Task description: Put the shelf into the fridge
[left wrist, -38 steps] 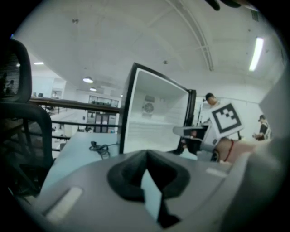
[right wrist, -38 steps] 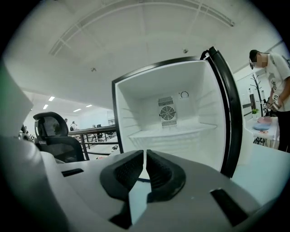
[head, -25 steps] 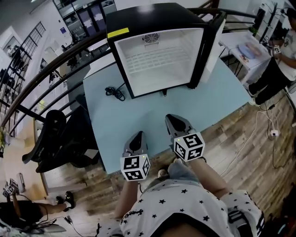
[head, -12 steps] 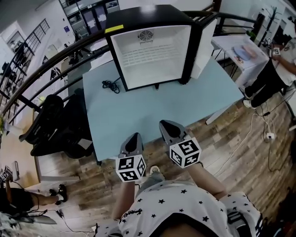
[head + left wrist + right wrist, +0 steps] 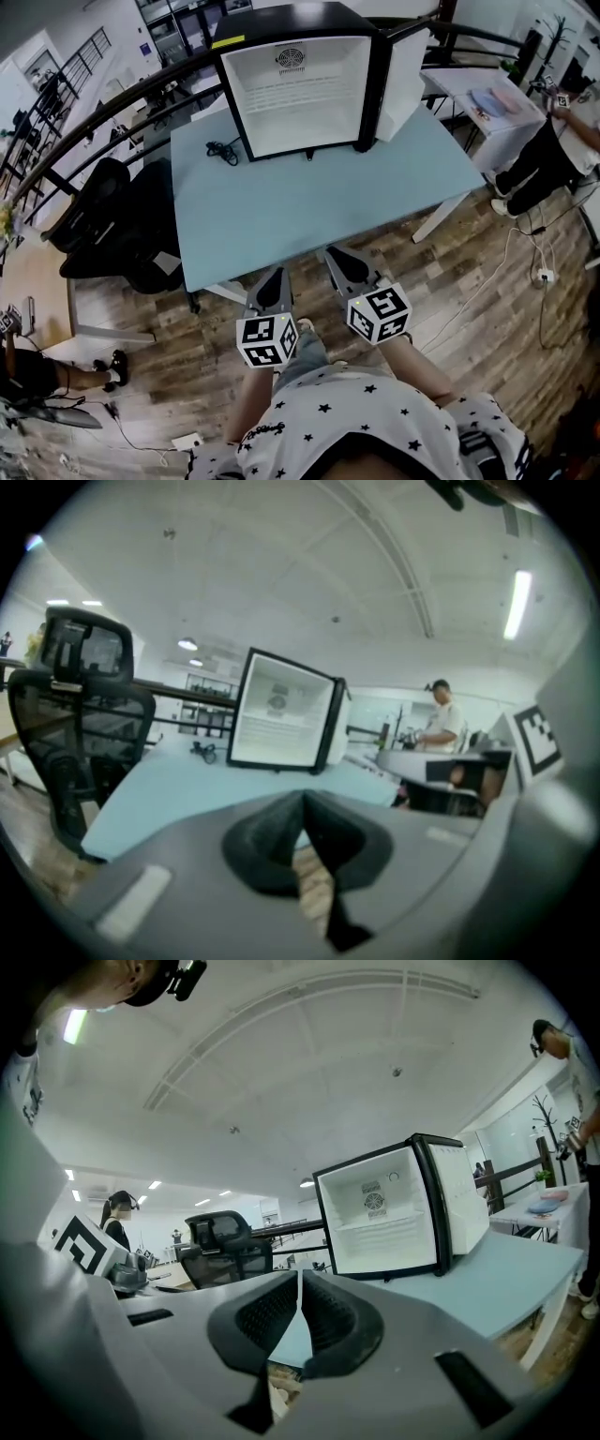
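The small black fridge stands open at the far side of the light blue table, its door swung to the right. A white wire shelf sits inside the white interior, also seen in the right gripper view as the shelf. My left gripper and right gripper hang side by side just off the table's near edge, over the wooden floor. Both are shut with nothing between the jaws. The left gripper and right gripper point toward the fridge, which is well out of reach.
A black cable lies on the table left of the fridge. A black office chair stands at the table's left. A white side table and a person are at the right. A dark railing runs behind.
The view has drawn back from the table. Both grippers, still shut, have gone from above the table's front part to just off its near edge.
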{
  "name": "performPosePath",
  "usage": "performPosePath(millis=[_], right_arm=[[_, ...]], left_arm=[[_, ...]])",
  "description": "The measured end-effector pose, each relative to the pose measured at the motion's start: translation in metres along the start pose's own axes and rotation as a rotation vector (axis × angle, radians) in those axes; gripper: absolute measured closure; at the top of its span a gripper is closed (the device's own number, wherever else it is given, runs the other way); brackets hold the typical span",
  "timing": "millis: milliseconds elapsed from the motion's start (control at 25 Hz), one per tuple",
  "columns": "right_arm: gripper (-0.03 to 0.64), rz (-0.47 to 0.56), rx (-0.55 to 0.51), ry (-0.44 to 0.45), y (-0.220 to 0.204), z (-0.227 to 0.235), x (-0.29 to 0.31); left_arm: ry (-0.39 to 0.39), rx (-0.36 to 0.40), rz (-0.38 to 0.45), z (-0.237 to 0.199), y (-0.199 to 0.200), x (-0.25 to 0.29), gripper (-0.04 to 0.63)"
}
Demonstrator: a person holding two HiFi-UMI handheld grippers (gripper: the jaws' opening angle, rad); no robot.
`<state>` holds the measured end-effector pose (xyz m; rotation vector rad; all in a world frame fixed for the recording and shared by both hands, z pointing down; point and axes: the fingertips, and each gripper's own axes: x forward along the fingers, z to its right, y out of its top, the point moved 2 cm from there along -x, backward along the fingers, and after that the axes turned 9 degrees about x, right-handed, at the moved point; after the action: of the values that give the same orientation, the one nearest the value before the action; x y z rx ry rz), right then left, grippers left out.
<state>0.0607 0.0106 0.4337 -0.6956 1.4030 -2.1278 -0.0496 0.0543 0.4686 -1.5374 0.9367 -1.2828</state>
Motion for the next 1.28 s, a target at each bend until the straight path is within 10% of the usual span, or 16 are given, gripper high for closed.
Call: performPosePath(millis=[1280], right_arm=[[0.597, -0.002, -0.037, 0.033, -0.015, -0.035, -0.054]], left_arm=[[0.017, -0.013, 0.006, 0.031, -0.019, -0.06, 0.589]])
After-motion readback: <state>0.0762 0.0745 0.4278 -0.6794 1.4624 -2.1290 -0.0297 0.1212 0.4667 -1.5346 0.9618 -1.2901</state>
